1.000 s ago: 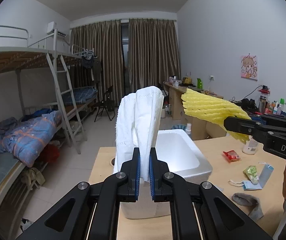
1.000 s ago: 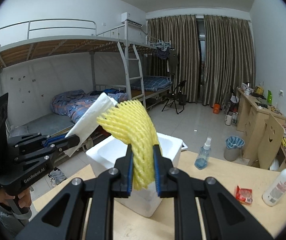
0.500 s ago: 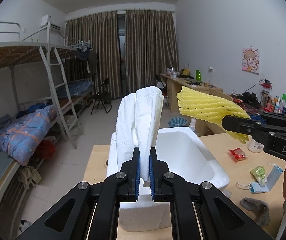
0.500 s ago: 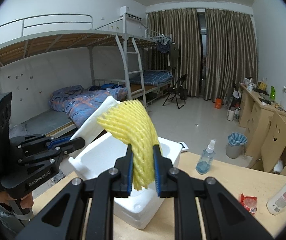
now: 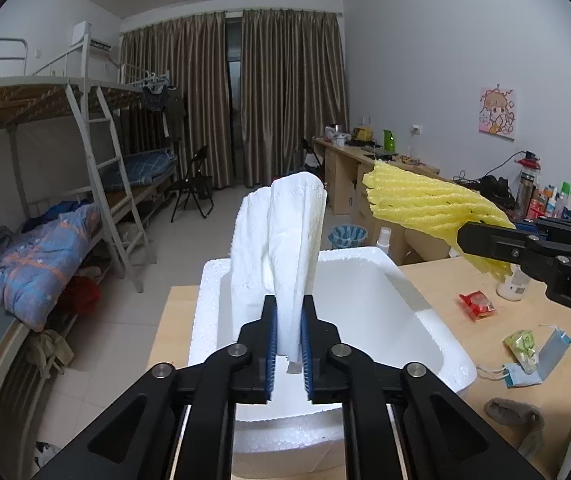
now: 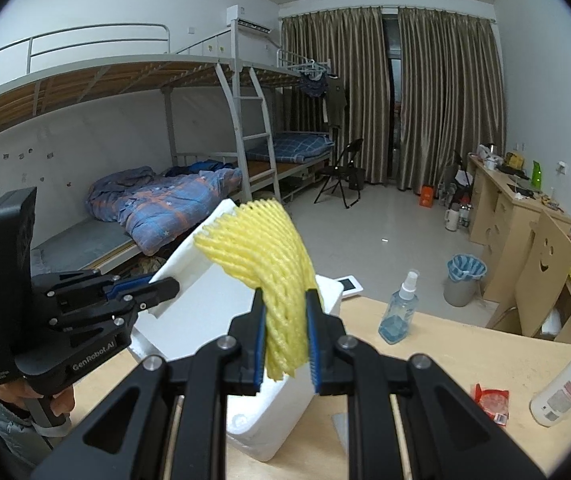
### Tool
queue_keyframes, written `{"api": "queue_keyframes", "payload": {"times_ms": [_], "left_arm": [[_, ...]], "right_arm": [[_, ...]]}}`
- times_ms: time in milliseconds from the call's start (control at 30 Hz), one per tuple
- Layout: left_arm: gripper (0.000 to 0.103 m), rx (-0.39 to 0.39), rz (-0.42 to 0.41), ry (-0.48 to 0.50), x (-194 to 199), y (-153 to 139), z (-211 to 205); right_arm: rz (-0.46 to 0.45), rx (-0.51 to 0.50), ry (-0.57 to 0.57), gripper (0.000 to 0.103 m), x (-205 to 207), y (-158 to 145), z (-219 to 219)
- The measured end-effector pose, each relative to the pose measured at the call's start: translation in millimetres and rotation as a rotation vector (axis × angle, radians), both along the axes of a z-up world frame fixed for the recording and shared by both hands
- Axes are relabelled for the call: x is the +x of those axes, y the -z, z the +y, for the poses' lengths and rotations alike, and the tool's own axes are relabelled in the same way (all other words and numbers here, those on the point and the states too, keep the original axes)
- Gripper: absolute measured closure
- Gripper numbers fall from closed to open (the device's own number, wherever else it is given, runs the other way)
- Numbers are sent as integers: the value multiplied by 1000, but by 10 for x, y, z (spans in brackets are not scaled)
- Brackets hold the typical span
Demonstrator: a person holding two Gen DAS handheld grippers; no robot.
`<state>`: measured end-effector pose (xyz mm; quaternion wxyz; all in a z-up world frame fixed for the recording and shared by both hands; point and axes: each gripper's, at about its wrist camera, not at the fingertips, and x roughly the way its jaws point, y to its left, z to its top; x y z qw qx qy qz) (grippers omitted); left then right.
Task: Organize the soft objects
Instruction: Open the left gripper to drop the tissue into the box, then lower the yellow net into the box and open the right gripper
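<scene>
Tissue wad (image 5: 281, 240), white, folded, upright between the pads of the left gripper (image 5: 287, 344); jaws have just been easing apart, the tissue between them, and a thin gap shows along its left side while the right pad touches it. It stands over the open white foam box (image 5: 365, 300), which fills the view from 6 to 12 o'clock beyond the fingertips.

Right gripper (image 6: 285, 340) clenched on a yellow foam fruit net (image 6: 269, 264); the net fans up toward 11 o'clock, its lower end hanging just past the pads above the near corner of the box.

Seen from the left wrist, the net enters at 3 o'clock, above the wooden tabletop (image 5: 485, 280). On the tabletop at 4 o'clock: red packet (image 5: 477, 305), green packet (image 5: 521, 344), blue face mask (image 5: 541, 360), grey sock (image 5: 515, 412).

From the right wrist, a blue spray bottle (image 6: 399, 308) stands at 2 o'clock and a white bottle (image 6: 569, 386) lies tilted at 4 o'clock.
</scene>
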<state>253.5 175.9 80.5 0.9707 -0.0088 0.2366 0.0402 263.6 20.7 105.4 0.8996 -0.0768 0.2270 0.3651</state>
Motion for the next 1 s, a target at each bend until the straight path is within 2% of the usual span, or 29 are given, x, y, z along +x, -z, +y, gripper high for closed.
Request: {"api": "queue_keyframes", "payload": {"times_ms": [33, 67, 100, 167, 233, 300, 600, 800, 1000], "left_arm": [[81, 1, 3, -2, 7, 4, 16], [69, 1, 3, -5, 7, 4, 16], [61, 4, 2, -9, 4, 6, 17], [25, 8, -17, -28, -27, -1, 32], [8, 20, -44, -41, -77, -17, 25], [5, 26, -57, -37, -107, -24, 9], [4, 39, -89, -19, -263, -18, -10], [0, 50, -132, -45, -420, -35, 39], [0, 3, -138, -56, -406, 25, 187]], "right_arm": [[1, 4, 4, 82, 1, -13, 7], [0, 3, 7, 82, 0, -20, 2], [-1, 4, 10, 82, 11, -26, 0], [-2, 9, 18, 82, -3, -37, 1], [-3, 13, 23, 82, 3, -40, -13], [-4, 12, 26, 82, -14, -27, -1], [3, 3, 18, 82, 12, 11, 46], [7, 3, -14, 82, 6, 47, 115], [25, 13, -42, 82, 47, 120, 181]]}}
